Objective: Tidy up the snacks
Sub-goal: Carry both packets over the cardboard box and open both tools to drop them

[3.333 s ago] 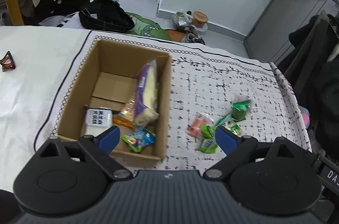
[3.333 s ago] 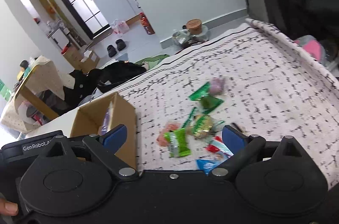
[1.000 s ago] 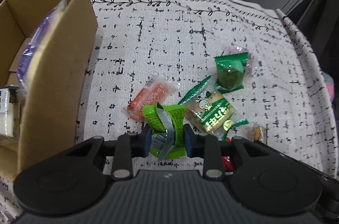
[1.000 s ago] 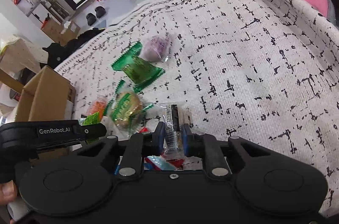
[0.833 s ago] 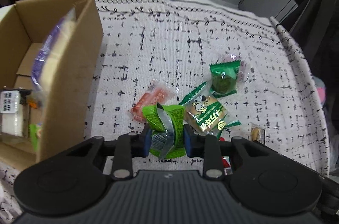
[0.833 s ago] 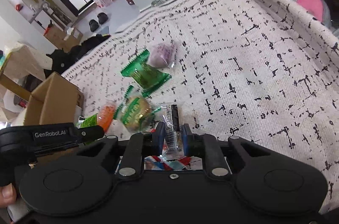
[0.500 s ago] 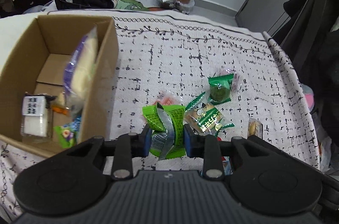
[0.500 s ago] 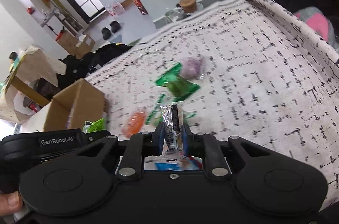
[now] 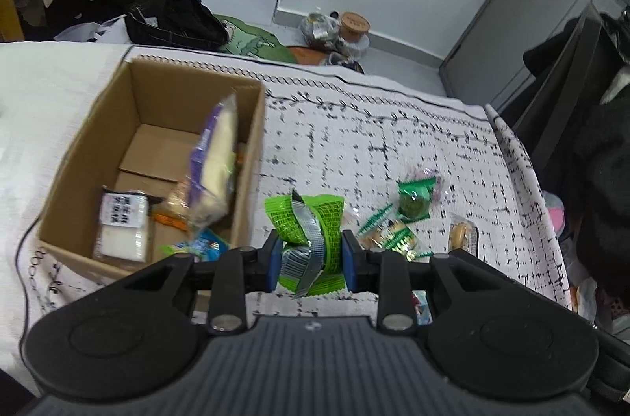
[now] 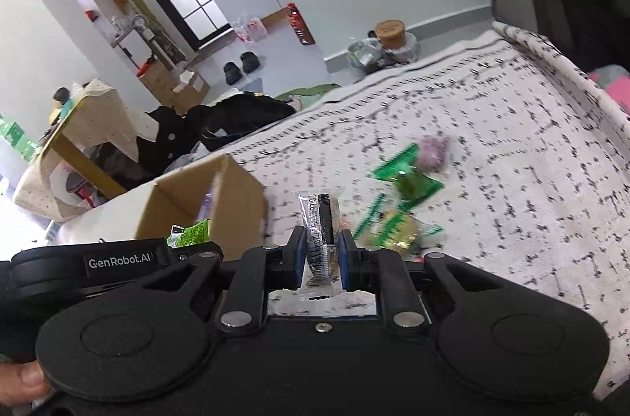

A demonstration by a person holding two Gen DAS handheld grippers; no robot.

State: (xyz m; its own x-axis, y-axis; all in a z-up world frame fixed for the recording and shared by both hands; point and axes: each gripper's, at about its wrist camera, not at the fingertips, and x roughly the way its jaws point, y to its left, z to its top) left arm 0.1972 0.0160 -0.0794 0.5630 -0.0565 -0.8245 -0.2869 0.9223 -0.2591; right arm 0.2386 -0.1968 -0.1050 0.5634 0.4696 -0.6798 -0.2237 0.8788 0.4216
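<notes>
My left gripper [image 9: 311, 264] is shut on a bright green snack packet [image 9: 309, 237], held above the patterned cloth just right of the cardboard box [image 9: 69, 164]. The box holds a tall purple and yellow pack [image 9: 214, 160], a white packet [image 9: 124, 223] and several small snacks. My right gripper [image 10: 319, 260] is shut on a clear packet with a black stripe [image 10: 321, 231], lifted over the cloth. The right wrist view also shows the box [image 10: 236, 203], with the left gripper and its green packet [image 10: 189, 233] beside it. Loose snacks remain on the cloth: a dark green one [image 9: 413, 203] and a green and gold one [image 9: 395, 239].
A clear packet with a biscuit [image 9: 460, 235] lies right of the pile, a purple packet [image 10: 433, 148] behind the dark green one. The cloth's right edge [image 9: 527, 187] drops off beside dark clothing. A hand [image 10: 19, 384] grips the left tool. Floor clutter lies beyond.
Both grippers have risen and pulled back from the snack pile, each keeping its packet. The left one has swung left, so the box interior has come into view.
</notes>
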